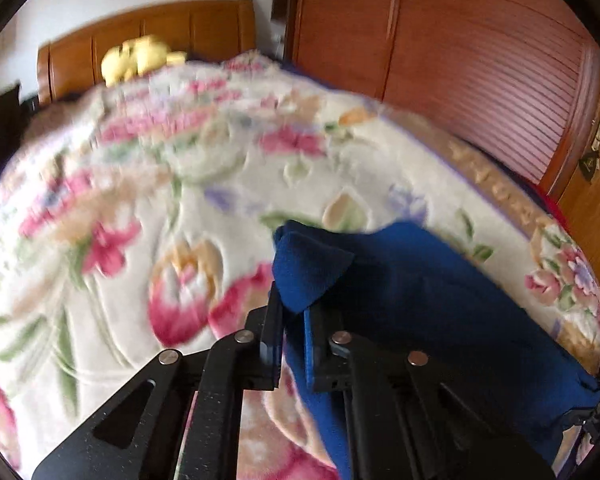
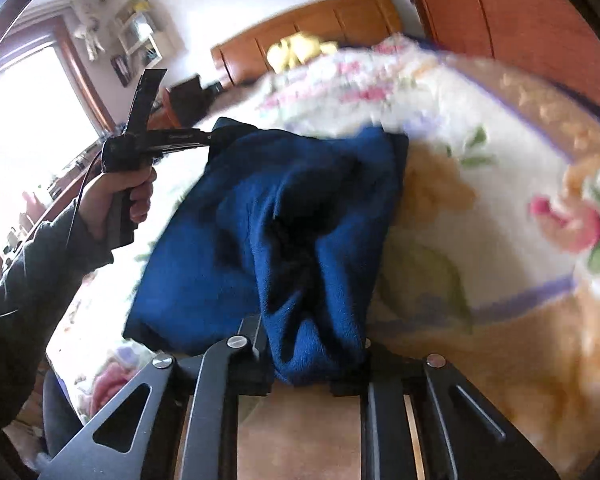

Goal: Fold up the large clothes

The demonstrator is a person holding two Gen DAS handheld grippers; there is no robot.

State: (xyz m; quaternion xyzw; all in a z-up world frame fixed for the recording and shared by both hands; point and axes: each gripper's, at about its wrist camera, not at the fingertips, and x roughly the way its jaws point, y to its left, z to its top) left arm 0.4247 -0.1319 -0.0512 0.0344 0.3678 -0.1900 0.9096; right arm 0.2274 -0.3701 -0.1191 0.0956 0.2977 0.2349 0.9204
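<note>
- My left gripper (image 1: 294, 320) pointed downward over the bed, its jaws pinched on a bunched corner of the blue fleece garment (image 1: 400, 280), which poked up past the fingertips.
- From that pinch the blue fleece ran back to the right of the view and downward, draped over the gripper's right linkage.
- In the right wrist view my left hand (image 2: 116, 200) gripped the handle of that gripper with the fingers wrapped round it, the dark sleeve (image 2: 32, 280) reaching in from the lower left, and the tool held roughly level with its tip meeting the garment's far upper corner.
- My right gripper (image 2: 312, 344) tilted gently downward, its jaws pressed on a thick fold of the same garment's near edge.
- The garment (image 2: 260, 220) hung between the two grippers, sagging in deep folds, above and partly resting on the floral blanket (image 1: 220, 168) that covered the bed.
- Beyond the blanket stood a wooden headboard (image 1: 160, 36) with a blurred yellow object (image 1: 136, 56) before it.
- A reddish wooden wardrobe (image 1: 480, 48) rose beside the bed.
</note>
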